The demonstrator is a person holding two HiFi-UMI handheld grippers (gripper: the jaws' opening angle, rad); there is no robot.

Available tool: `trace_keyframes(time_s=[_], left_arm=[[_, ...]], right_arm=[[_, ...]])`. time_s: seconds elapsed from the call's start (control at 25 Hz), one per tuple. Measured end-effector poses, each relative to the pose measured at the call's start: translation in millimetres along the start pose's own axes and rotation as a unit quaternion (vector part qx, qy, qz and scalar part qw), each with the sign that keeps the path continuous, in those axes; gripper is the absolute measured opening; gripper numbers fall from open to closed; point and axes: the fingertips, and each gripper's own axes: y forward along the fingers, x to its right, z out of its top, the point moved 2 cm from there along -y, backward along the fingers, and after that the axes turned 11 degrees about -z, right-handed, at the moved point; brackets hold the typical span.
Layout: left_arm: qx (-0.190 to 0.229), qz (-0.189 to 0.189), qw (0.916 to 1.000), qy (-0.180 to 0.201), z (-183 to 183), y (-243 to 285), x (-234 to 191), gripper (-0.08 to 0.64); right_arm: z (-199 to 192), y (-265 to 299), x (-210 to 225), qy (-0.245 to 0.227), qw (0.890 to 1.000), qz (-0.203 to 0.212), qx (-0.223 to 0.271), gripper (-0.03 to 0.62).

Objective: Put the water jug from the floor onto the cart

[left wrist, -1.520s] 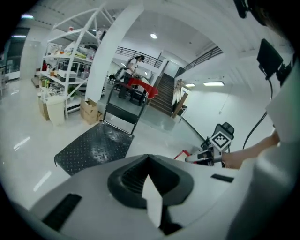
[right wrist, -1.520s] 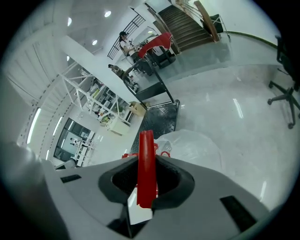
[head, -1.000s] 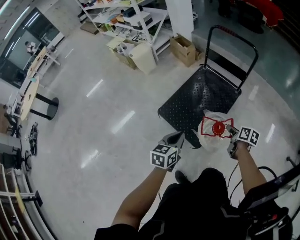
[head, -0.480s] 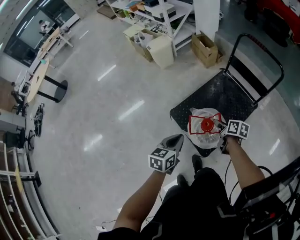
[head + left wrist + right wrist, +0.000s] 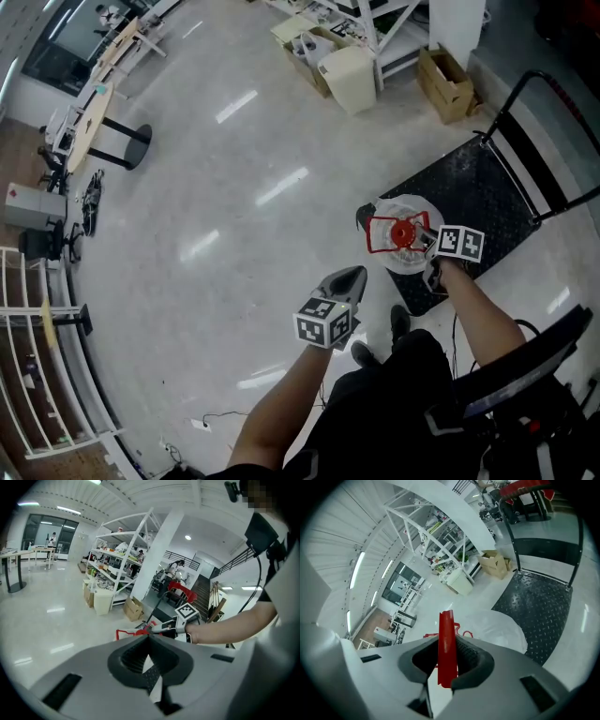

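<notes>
Two grippers are out in front of the person. On their right, the right gripper (image 5: pixel 428 241) has its fingers (image 5: pixel 474 658) clamped on the red handle (image 5: pixel 446 651) of the clear water jug (image 5: pixel 405 264). The jug sits over the near corner of the black platform cart (image 5: pixel 492 197); I cannot tell whether its base touches the studded deck. Well apart from it, the left gripper (image 5: pixel 352 276) is held over the pale floor (image 5: pixel 216 187), its fingers (image 5: pixel 124 656) pressed together at the tips with nothing between them. Beyond the cart stands a cardboard box (image 5: pixel 444 82).
</notes>
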Motion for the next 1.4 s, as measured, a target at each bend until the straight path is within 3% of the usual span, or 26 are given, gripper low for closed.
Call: trace_keyframes(time_s=[0.36, 0.72, 0.92, 1.16, 1.28, 1.4], left_arm=[[-0.001, -0.006, 0.9999, -0.009, 1, 3, -8, -0.009], [0.001, -0.015, 0.9997, -0.02, 5, 14, -4, -0.009], [0.004, -0.016, 0.9999, 0.004, 22, 10, 3, -0.009], [0.015, -0.021, 0.9987, 0.044, 39, 3, 15, -0.009], [0.028, -0.037, 0.9972, 0.06, 50, 1, 30, -0.009], [0.048, -0.079, 0.9907, 0.1, 64, -7, 51, -0.009]], right_arm=[[14, 15, 7, -0.001, 1.0, -0.018, 0.003, 0.077], [31, 2, 74, 0.039, 0.996, -0.07, 0.031, 0.077], [26, 0, 87, -0.006, 0.994, -0.108, 0.03, 0.077], [49, -32, 77, -0.087, 0.986, -0.124, 0.077, 0.132], [69, -65, 64, -0.13, 0.974, -0.137, 0.122, 0.133], [84, -111, 35, -0.143, 0.962, -0.12, 0.2, 0.133]])
